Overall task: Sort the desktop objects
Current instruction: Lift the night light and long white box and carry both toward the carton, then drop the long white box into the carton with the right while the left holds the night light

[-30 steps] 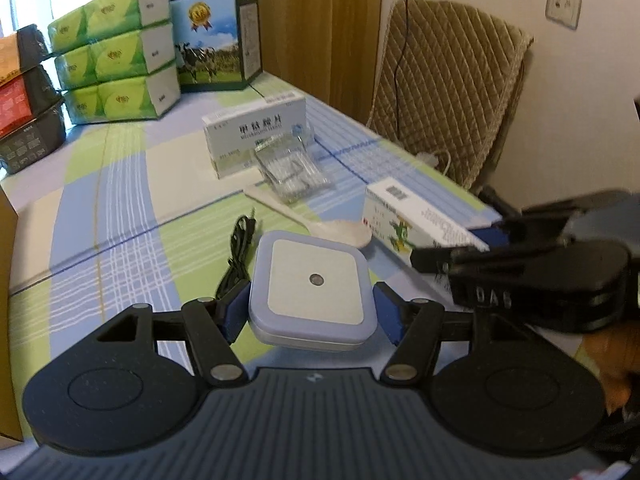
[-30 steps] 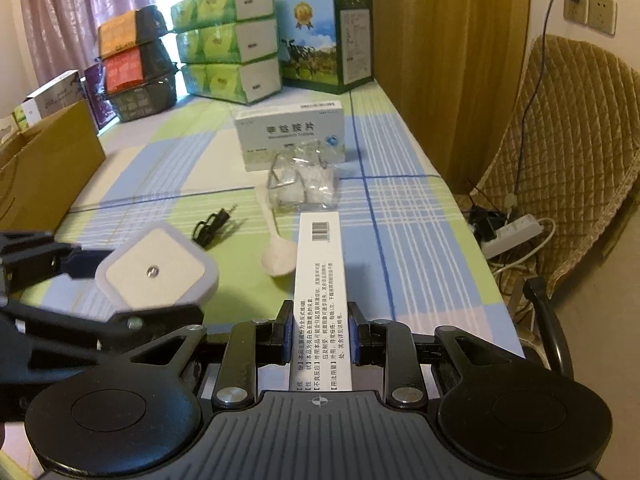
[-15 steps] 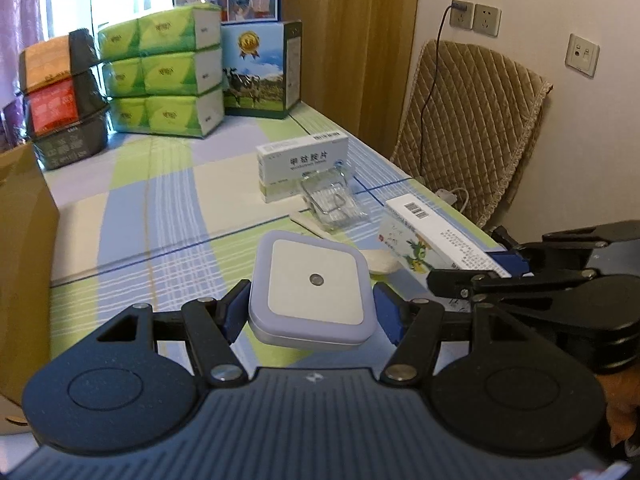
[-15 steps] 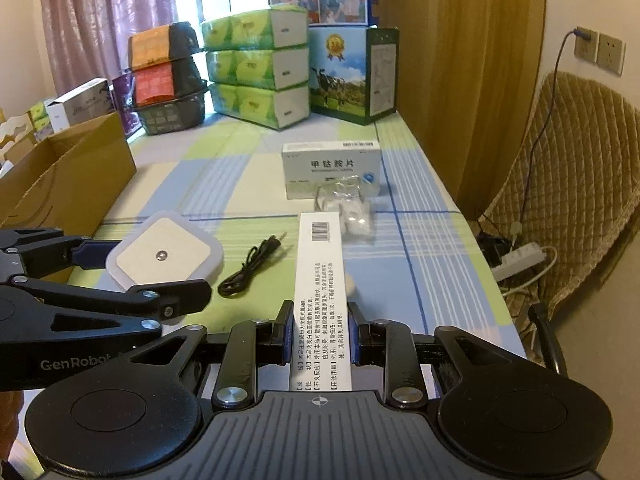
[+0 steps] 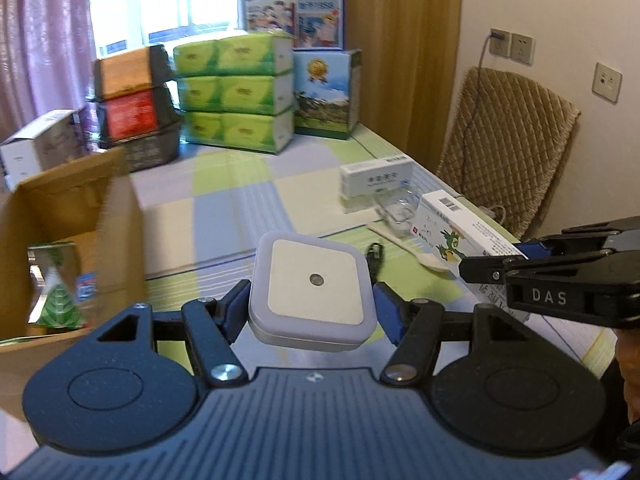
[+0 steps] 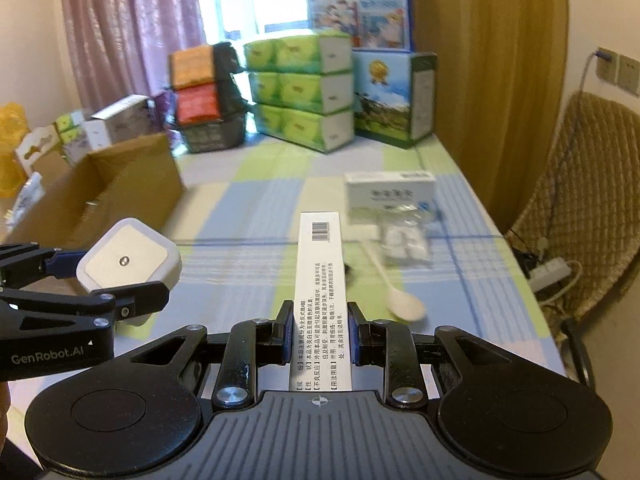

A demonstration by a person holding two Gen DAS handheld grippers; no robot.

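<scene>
My left gripper is shut on a square white night light, held above the checked tablecloth; the light also shows in the right wrist view. My right gripper is shut on a long white medicine box that points forward; its printed end shows to the right of the light. An open cardboard box stands on the left, with a green packet inside. A second white medicine box, a clear plastic packet, a white spoon and a black cable lie on the table.
Green tissue packs, a blue-green carton and a black basket with orange and red packs line the far edge. A chair with a quilted cover stands off the right edge, and a power strip lies on the floor.
Both grippers have risen and swung left with their loads still held. The cardboard box has come into both views, and the items on the table now lie farther right.
</scene>
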